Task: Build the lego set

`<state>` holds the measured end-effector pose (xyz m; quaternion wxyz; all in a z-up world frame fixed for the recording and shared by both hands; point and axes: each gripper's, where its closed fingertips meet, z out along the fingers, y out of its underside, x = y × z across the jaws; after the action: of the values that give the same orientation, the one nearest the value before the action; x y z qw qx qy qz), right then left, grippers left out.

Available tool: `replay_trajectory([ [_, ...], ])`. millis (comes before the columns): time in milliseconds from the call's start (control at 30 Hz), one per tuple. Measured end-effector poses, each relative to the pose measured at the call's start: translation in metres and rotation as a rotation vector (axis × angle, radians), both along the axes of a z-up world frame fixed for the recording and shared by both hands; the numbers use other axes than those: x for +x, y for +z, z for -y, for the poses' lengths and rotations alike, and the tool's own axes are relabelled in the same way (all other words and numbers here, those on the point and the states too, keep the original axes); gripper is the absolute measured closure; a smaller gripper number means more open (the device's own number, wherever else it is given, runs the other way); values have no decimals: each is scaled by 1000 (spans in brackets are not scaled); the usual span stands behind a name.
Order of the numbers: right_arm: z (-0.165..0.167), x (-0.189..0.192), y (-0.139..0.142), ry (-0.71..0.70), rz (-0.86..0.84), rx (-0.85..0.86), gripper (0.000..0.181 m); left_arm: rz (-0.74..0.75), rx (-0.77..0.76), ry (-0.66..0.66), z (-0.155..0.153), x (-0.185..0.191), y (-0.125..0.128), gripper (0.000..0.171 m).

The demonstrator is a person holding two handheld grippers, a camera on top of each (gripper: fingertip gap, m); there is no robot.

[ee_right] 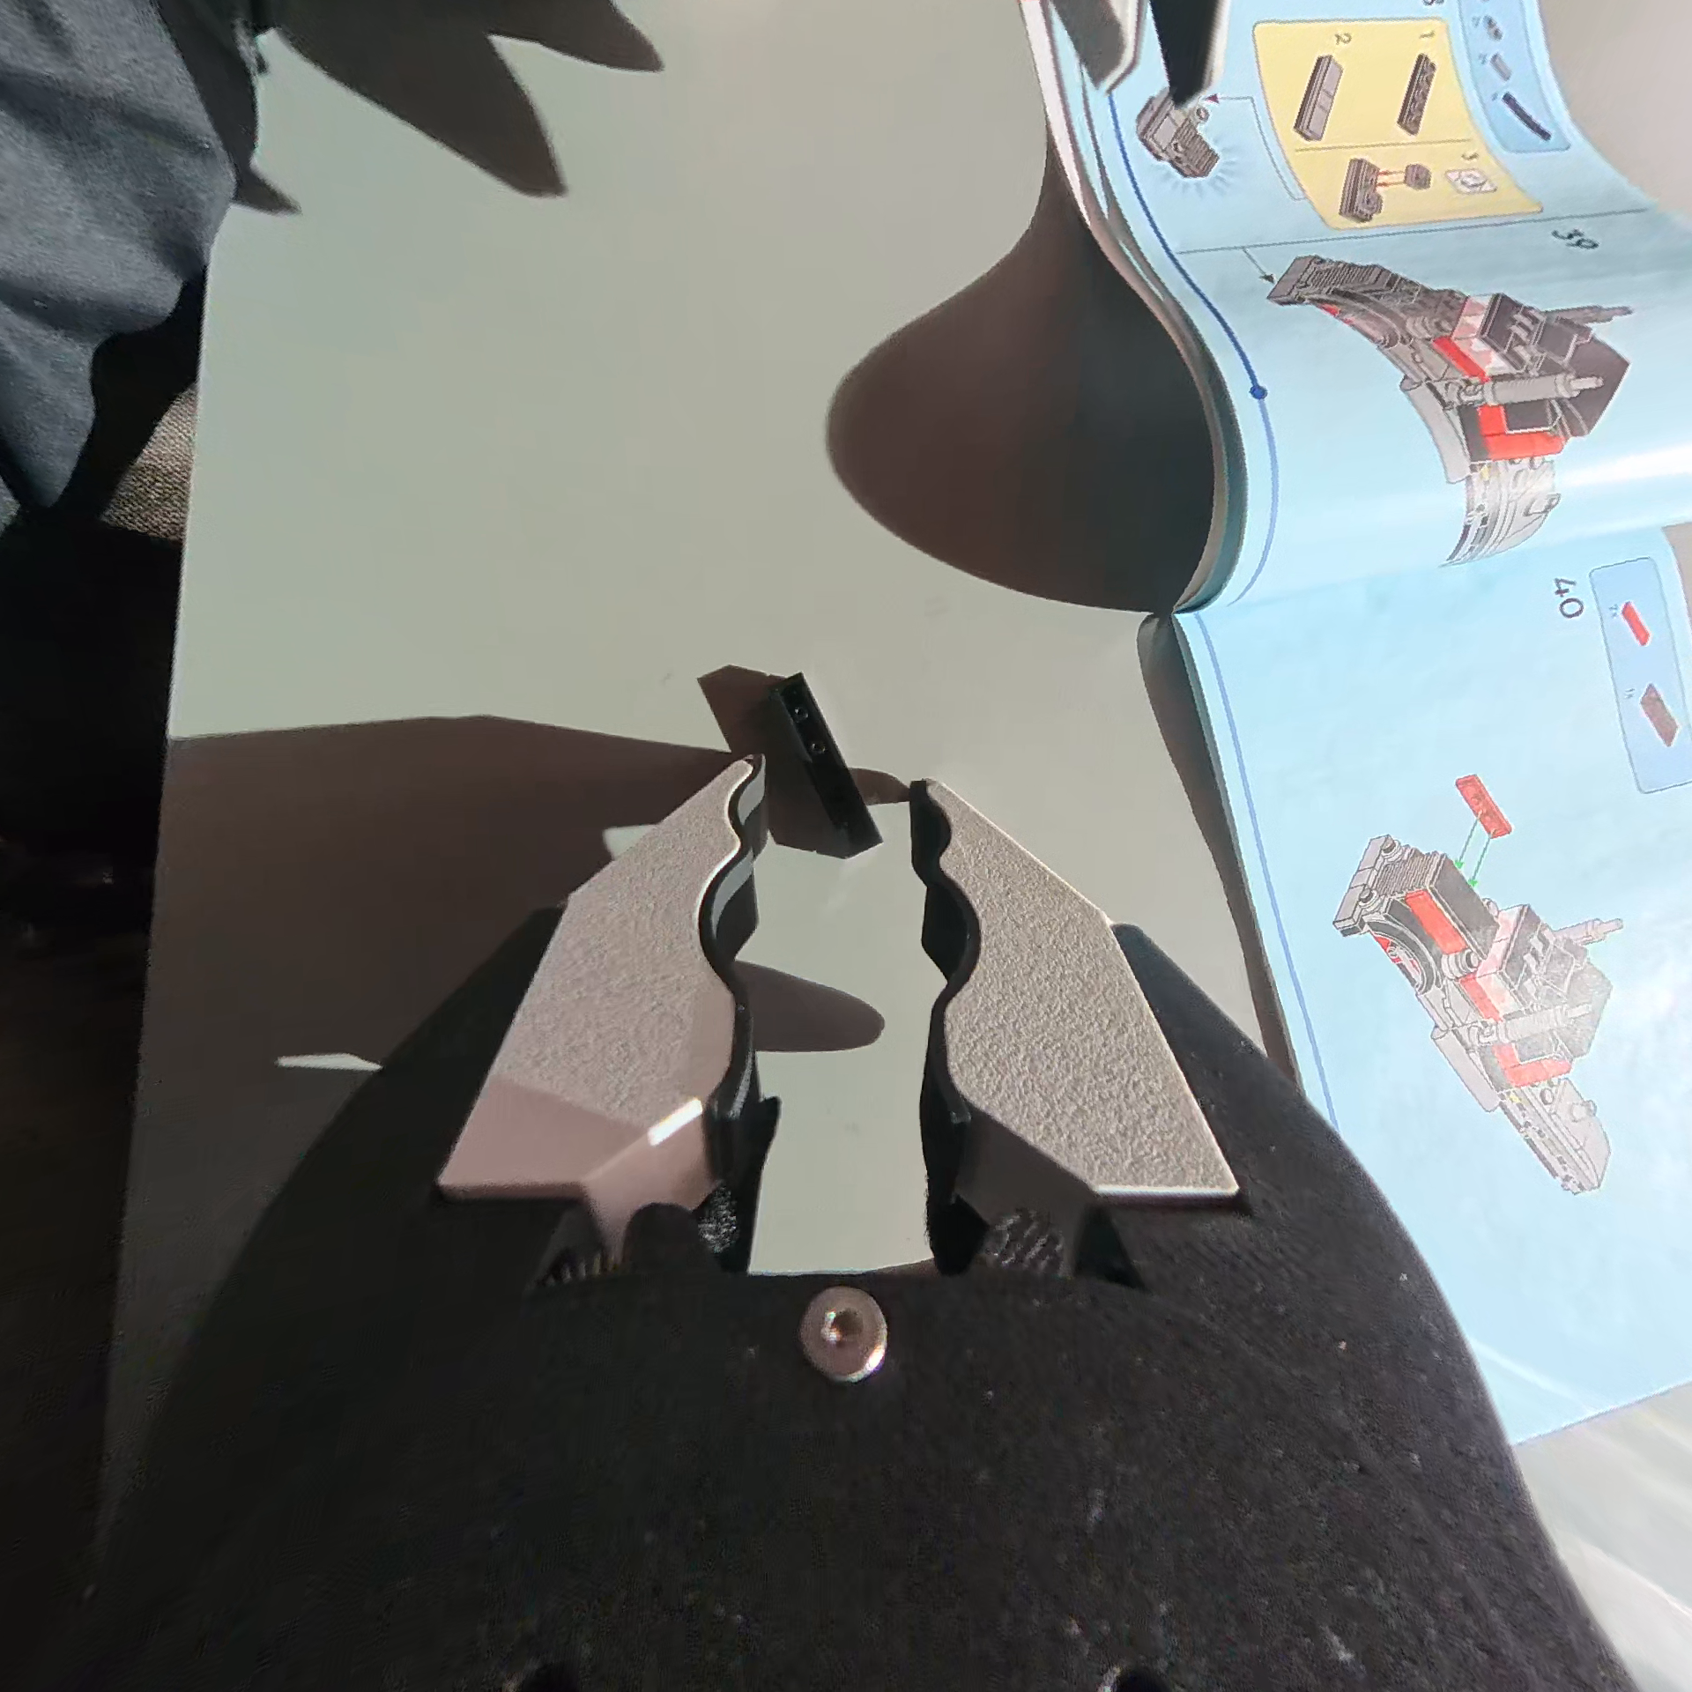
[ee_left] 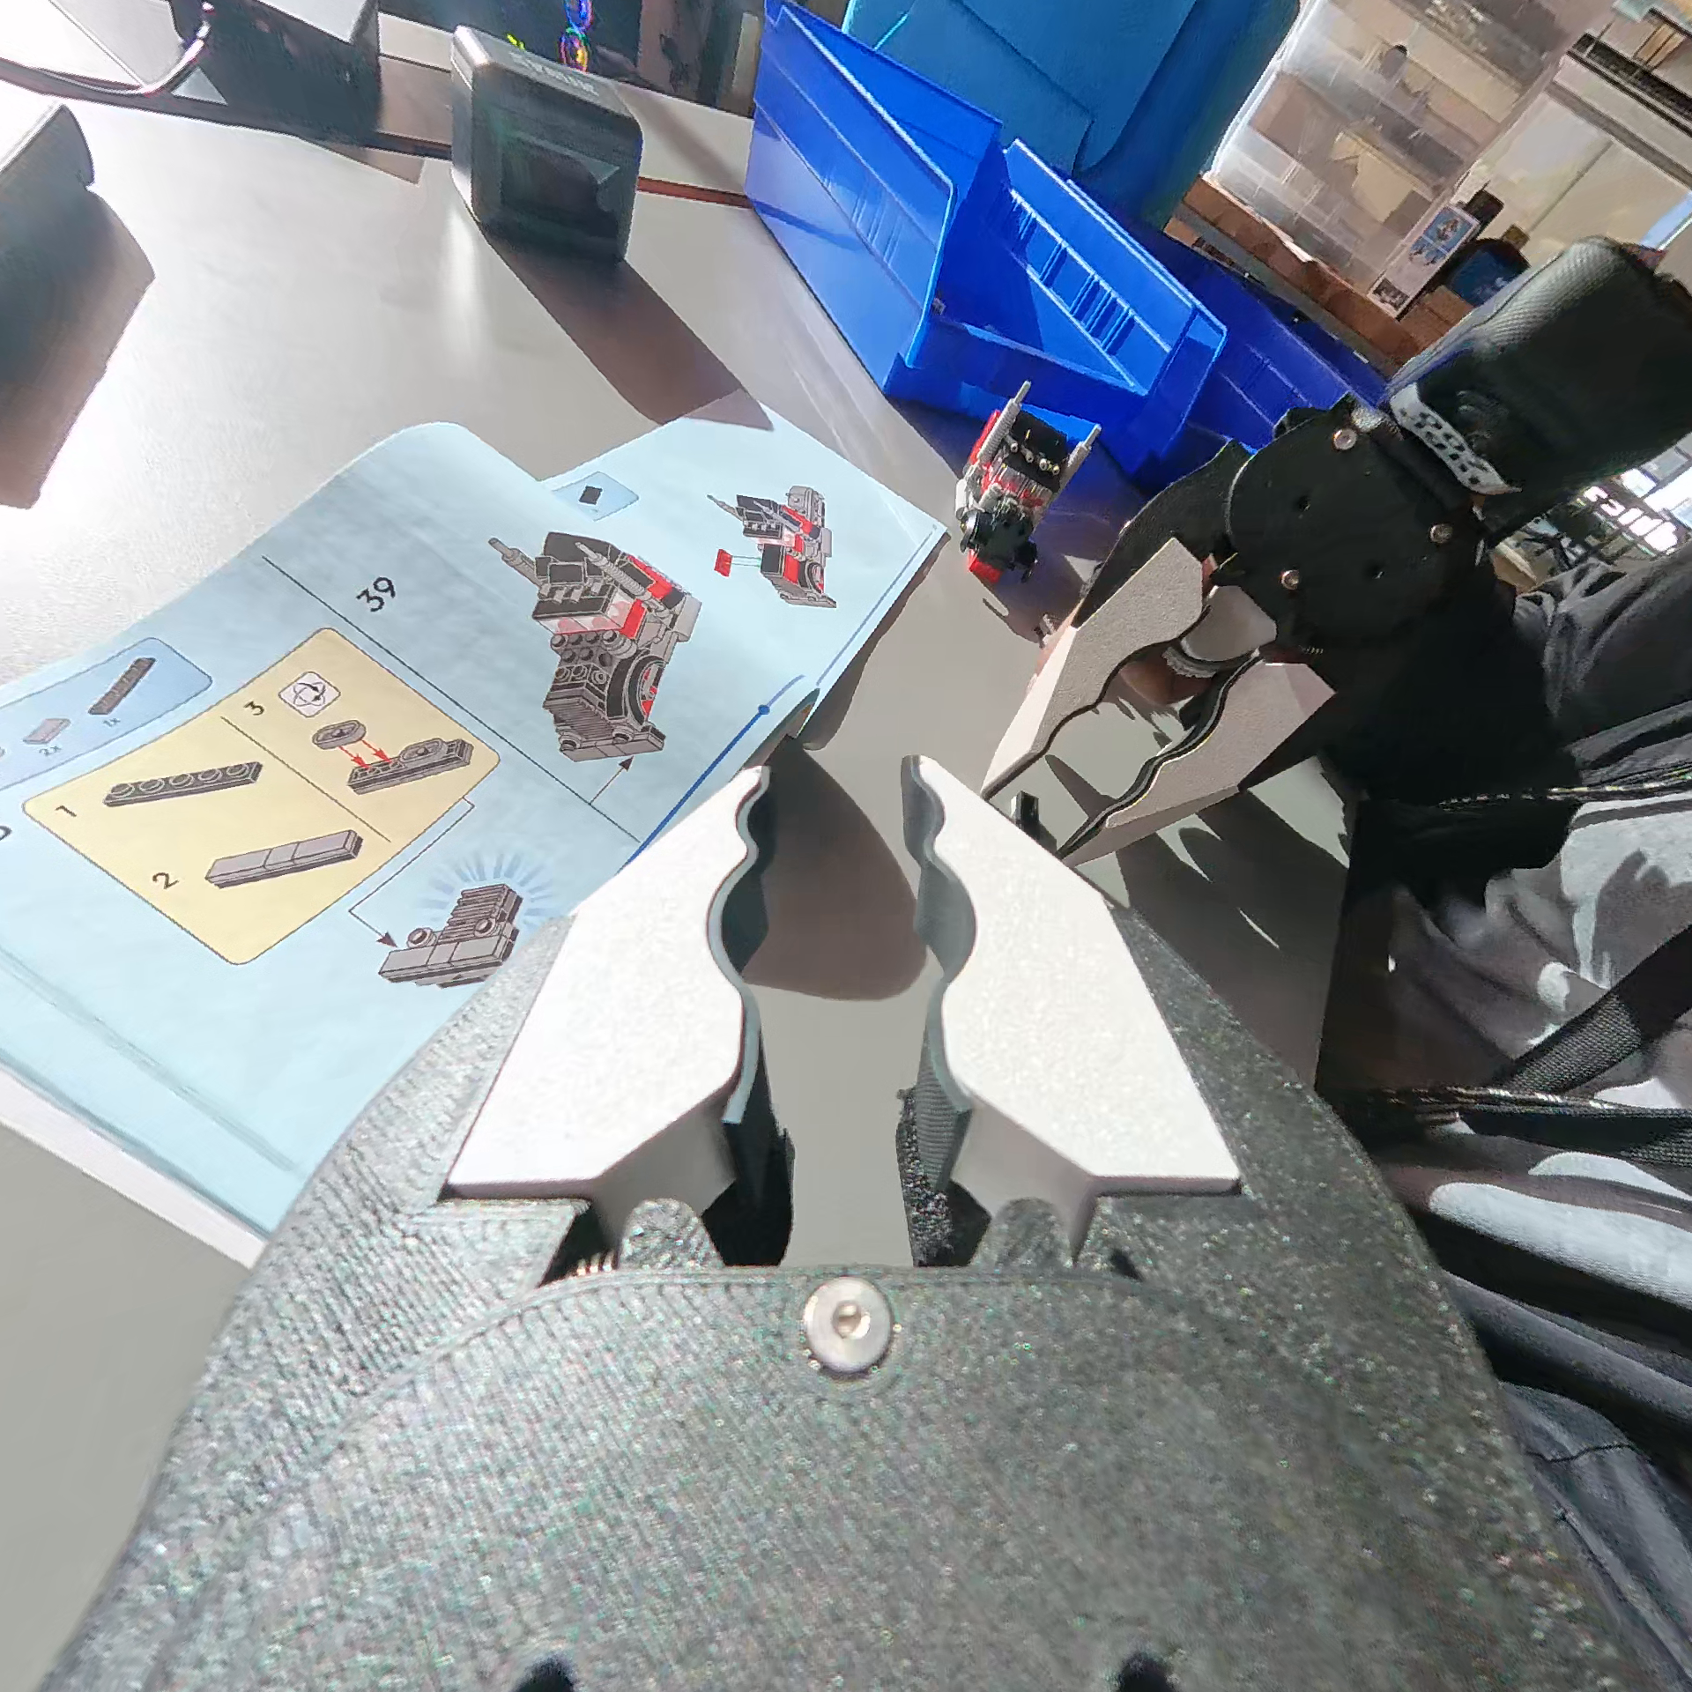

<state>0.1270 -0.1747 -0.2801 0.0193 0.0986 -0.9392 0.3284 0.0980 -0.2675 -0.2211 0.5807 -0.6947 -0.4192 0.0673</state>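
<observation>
The grey table (ee_left: 302, 302) carries everything, and places here are told from the open instruction booklet (ee_left: 385, 732) lying on it. Beyond the booklet's far edge stand blue plastic bins (ee_left: 925, 238), open sides facing the booklet, and two dark box-shaped devices (ee_left: 549, 146) farther along the table from them.

The left gripper (ee_left: 833, 806) hangs over bare table just beside the booklet's near corner, its jaws spread apart with nothing between them. The right gripper (ee_right: 835, 789) is seen in the left wrist view as well, off the booklet's right edge with its tips (ee_left: 1053, 824) down at the table. Its jaws are likewise parted and grip nothing.

Past the booklet's far right corner, in front of the bins, sits the partly built lego truck (ee_left: 1012, 494), red, black and grey, with two grey exhaust stacks standing upright. It is well apart from both grippers.

The long black lego plate (ee_right: 819, 764) lies on the table off the booklet's spine side, near but not touching the paper. In the right wrist view it lies partly between the right gripper's fingertips, closer to the left finger (ee_right: 746, 797); contact cannot be told. Its long axis runs roughly forward along the fingers, slanting a little, near end toward the right finger and far end pointing away past the tips. Its hollow underside faces up.
</observation>
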Motion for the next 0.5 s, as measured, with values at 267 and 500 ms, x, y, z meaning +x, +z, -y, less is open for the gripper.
replay_trajectory([
  [267,-1,-1,1,-3,-43,-31,170,6,-16,-25,-9,-2,-2,144],
  [500,-2,3,10,-4,38,-91,171,-6,-27,-99,-25,3,-2,145],
])
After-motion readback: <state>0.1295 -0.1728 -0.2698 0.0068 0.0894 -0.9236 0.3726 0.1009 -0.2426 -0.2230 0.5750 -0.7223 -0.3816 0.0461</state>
